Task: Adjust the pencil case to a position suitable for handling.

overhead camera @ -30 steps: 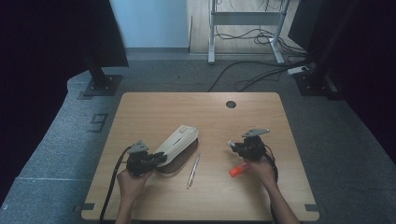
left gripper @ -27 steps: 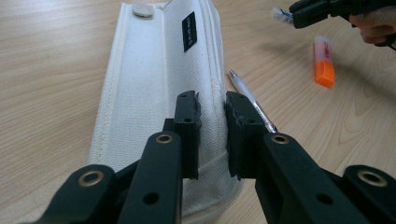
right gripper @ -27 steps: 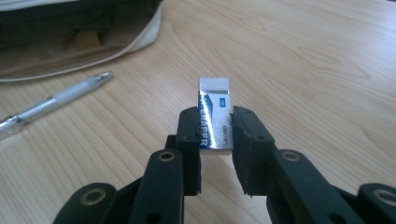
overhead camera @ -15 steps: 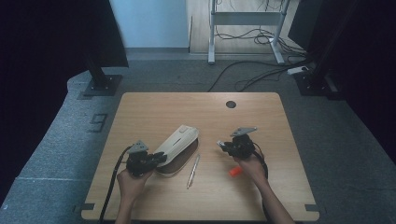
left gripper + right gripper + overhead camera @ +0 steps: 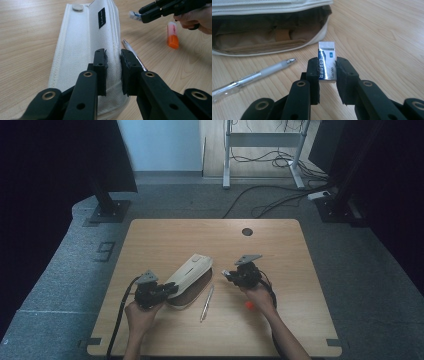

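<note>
Left gripper (image 5: 113, 66) pinches the flap edge of the white case (image 5: 85, 47), holding it open near the front left of the table (image 5: 165, 240). Right gripper (image 5: 327, 72) is clamped on an eraser (image 5: 327, 61) in a blue-and-white sleeve, held just above the wood in front of the case's open mouth (image 5: 269, 35), not inside. A pen (image 5: 254, 75) lies on the table between case and eraser. An orange cap-like item (image 5: 173, 37) sits beside the right hand (image 5: 257, 295).
</note>
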Demonstrator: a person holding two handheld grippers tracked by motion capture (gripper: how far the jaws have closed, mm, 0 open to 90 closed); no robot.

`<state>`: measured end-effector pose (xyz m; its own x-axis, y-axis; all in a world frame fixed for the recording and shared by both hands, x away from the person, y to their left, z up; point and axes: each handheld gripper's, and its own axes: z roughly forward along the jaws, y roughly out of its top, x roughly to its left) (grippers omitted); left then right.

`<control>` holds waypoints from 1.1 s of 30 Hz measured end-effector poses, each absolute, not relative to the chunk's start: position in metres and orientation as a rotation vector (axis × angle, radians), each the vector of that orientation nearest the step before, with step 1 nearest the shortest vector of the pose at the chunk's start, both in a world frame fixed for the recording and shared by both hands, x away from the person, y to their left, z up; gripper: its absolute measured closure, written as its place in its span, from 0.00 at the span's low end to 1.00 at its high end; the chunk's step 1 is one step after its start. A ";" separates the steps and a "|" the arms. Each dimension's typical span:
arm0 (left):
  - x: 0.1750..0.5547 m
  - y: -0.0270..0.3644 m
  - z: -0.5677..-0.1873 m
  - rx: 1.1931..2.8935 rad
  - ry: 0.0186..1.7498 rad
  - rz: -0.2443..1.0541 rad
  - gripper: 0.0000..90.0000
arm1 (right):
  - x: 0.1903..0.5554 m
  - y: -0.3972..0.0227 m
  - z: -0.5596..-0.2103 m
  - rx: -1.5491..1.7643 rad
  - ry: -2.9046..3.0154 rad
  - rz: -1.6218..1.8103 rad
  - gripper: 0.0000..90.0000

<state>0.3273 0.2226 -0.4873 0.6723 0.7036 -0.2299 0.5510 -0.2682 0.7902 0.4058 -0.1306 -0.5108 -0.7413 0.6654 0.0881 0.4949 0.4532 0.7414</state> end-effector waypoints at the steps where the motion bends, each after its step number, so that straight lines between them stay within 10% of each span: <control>1: 0.327 0.223 -0.487 1.950 0.977 0.204 0.84 | 0.406 -0.128 -0.511 1.005 2.492 1.162 0.80; 33: 0.328 0.223 -0.487 1.937 0.966 0.181 0.84 | 0.433 -0.064 -0.521 0.905 2.545 1.147 0.80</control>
